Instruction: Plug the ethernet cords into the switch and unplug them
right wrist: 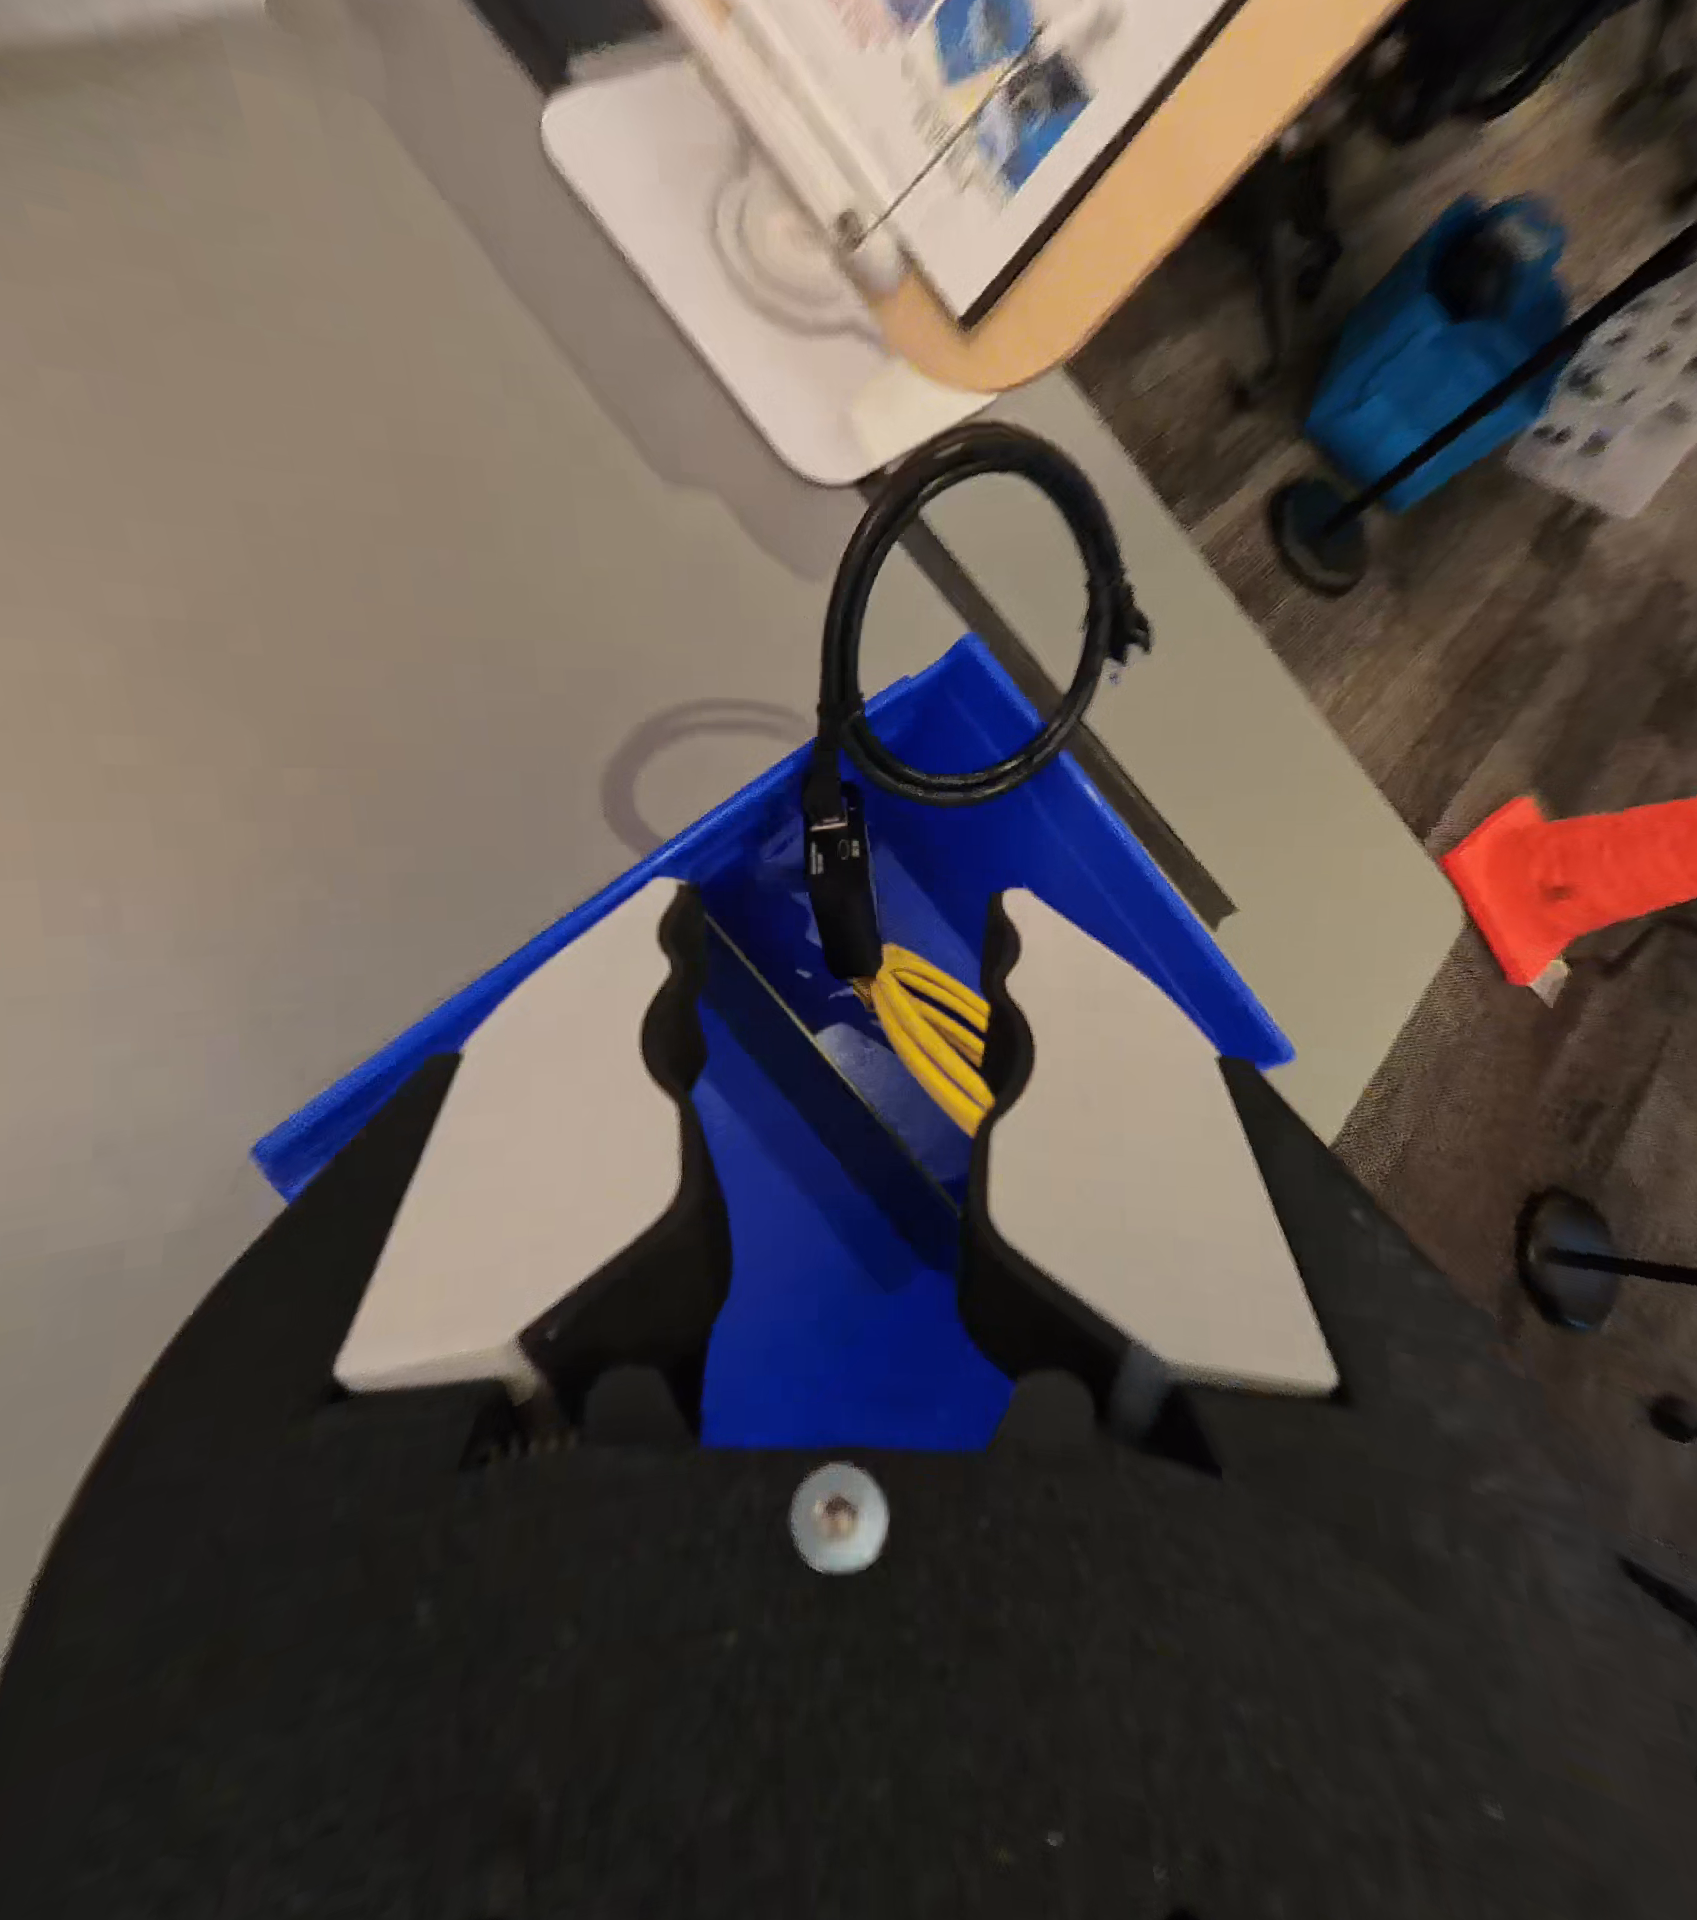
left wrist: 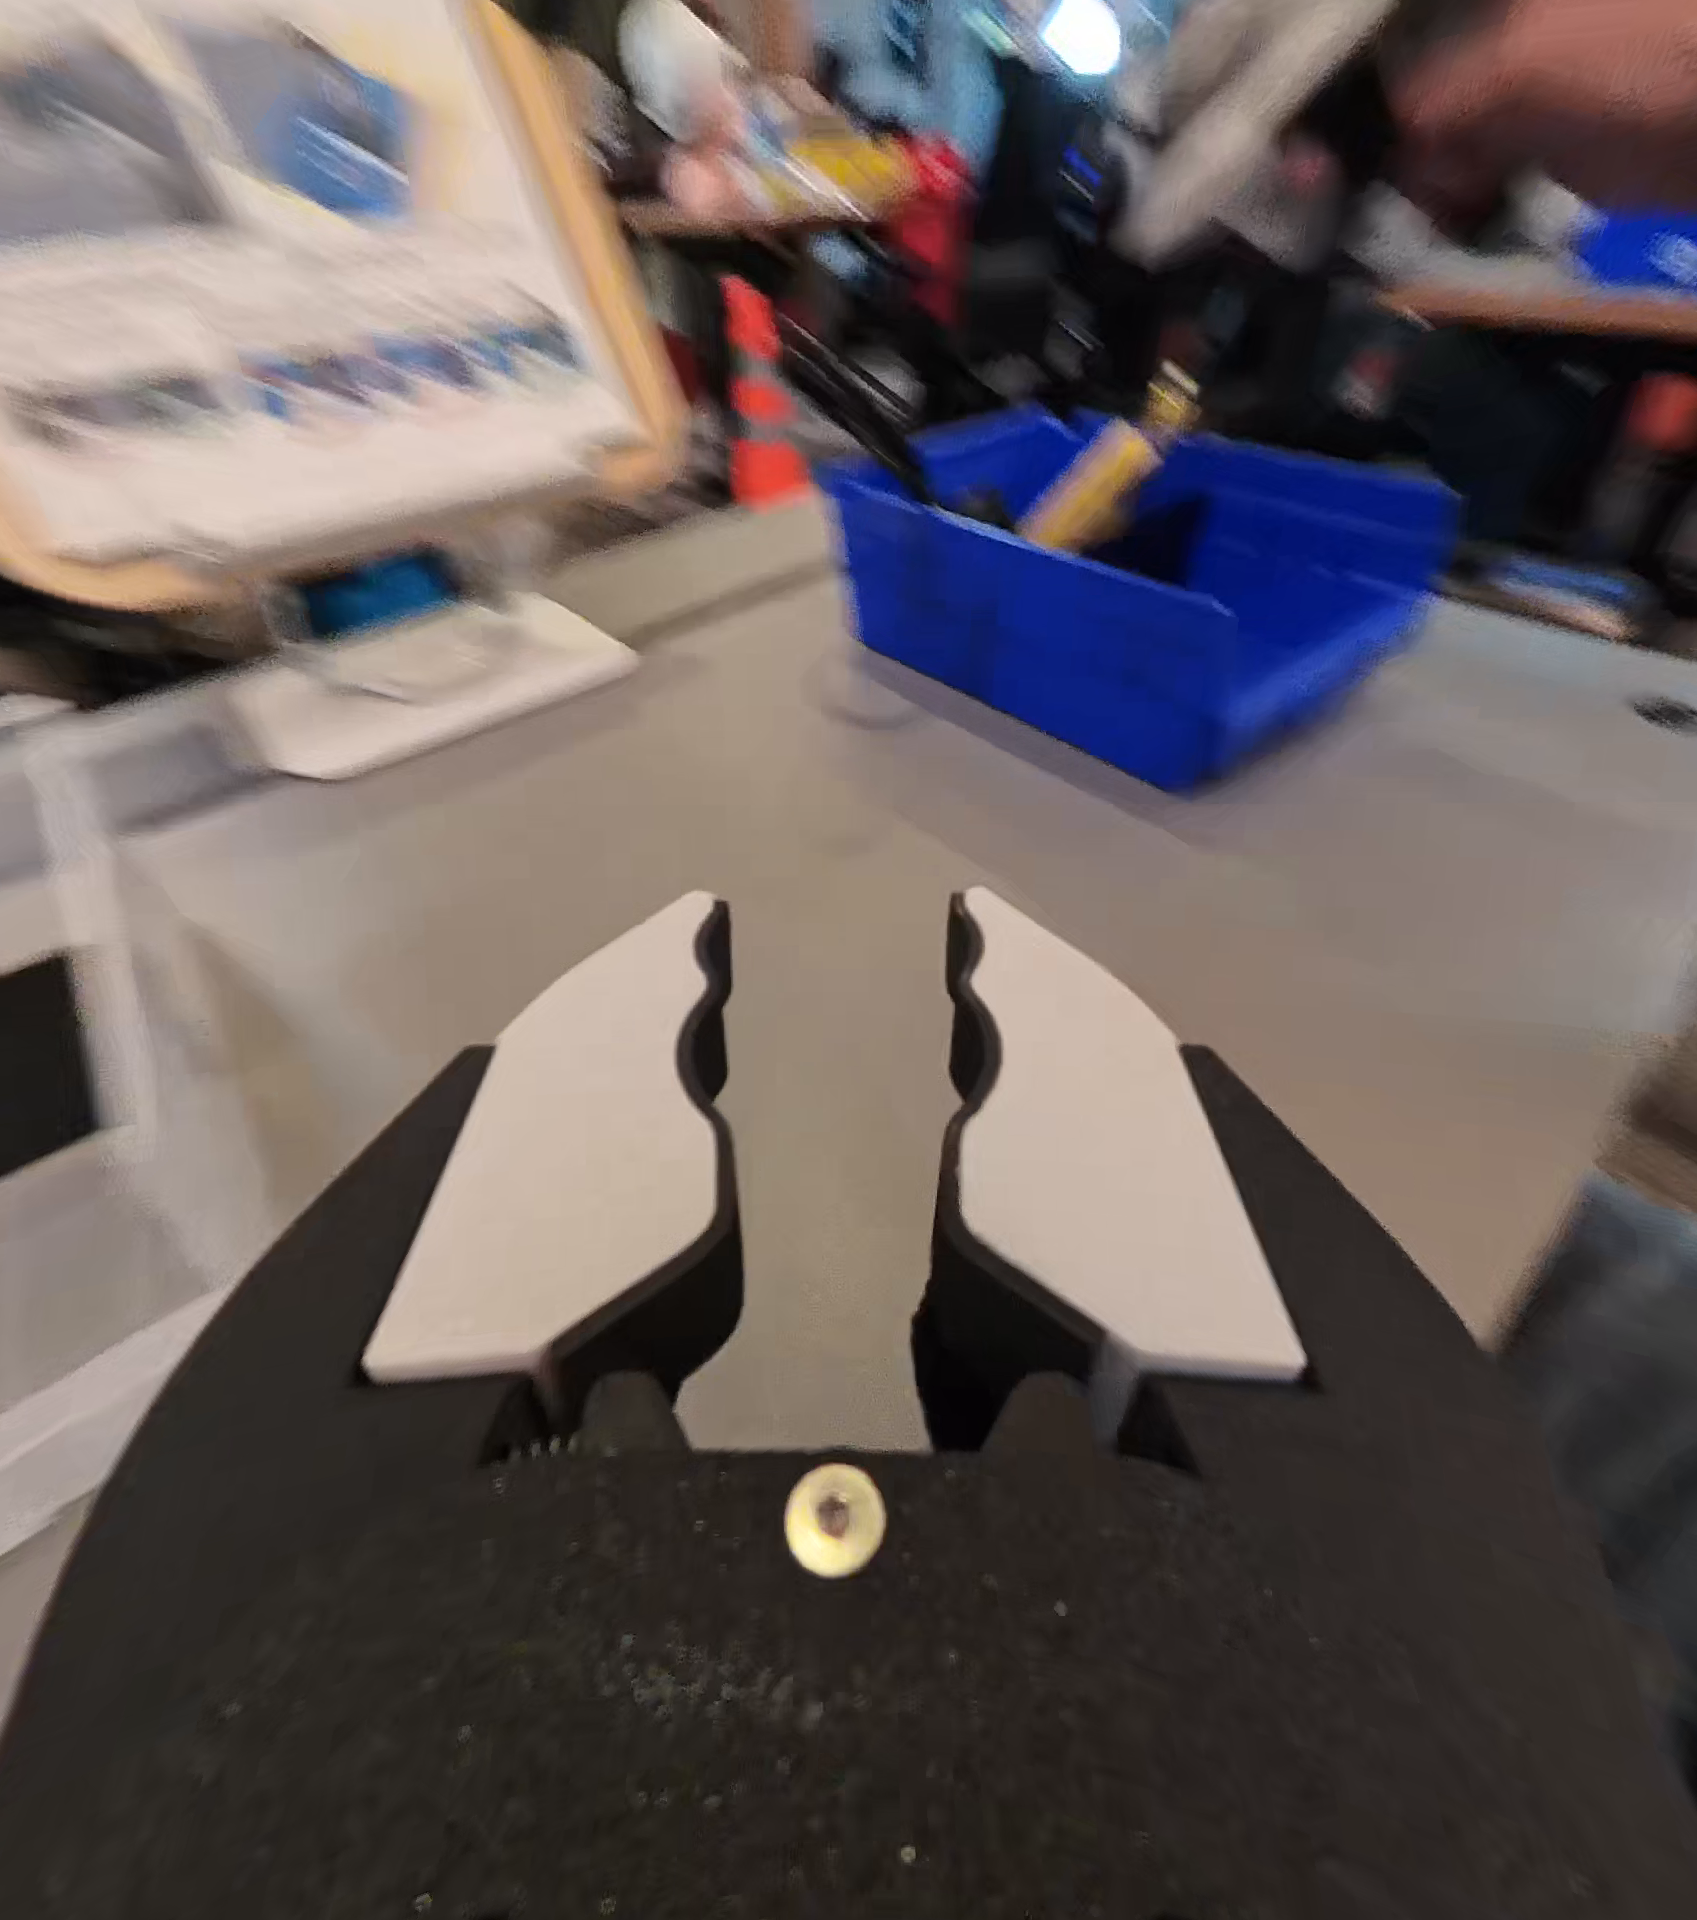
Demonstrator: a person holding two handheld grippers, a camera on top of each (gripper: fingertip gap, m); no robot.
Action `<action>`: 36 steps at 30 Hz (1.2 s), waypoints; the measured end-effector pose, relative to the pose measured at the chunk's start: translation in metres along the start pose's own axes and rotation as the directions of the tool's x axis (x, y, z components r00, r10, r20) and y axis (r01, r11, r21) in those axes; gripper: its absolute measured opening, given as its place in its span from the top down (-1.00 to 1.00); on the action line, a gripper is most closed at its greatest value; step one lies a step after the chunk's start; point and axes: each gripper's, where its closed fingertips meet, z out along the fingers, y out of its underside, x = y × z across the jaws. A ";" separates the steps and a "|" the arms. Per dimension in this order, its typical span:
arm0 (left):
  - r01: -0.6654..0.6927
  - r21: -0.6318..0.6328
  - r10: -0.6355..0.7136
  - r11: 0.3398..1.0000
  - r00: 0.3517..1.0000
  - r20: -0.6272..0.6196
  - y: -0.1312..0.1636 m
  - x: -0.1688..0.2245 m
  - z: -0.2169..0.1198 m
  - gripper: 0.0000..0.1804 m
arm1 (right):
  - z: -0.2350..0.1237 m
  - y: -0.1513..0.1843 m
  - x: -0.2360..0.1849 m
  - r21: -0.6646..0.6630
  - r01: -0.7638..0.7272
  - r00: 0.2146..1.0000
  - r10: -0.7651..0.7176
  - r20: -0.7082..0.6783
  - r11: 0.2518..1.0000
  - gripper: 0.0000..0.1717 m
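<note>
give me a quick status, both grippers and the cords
Left hand-held gripper open, empty, above bare table. Right hand-held gripper open over blue bin. Yellow cords and black device with black cable loop in bin, ungrasped.

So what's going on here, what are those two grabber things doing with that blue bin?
A person is working two handheld tools over a grey table. The right tool hangs open above the blue bin, gripping nothing. Inside the bin sit a black switch with a black cable looped up over the rim, plus a bundle of yellow cords. The left tool is open too, over bare table short of the bin, holding nothing. No cord is being handled right now.
</note>
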 end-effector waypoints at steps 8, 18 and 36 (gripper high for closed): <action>-0.012 0.176 -0.056 0.984 0.925 0.377 -0.021 -0.099 -0.044 0.26 | -0.019 0.094 -0.016 0.176 -0.354 0.898 0.387 -0.211 0.918 0.34; 0.167 0.067 -0.169 0.984 0.736 0.656 0.061 -0.169 -0.127 0.44 | -0.015 0.161 -0.113 0.295 -0.434 0.802 0.515 -0.304 0.851 0.33; 0.272 -0.073 -0.196 0.960 0.833 0.518 0.100 -0.164 -0.084 0.51 | -0.010 0.168 -0.090 0.380 -0.491 0.756 0.600 -0.261 0.784 0.32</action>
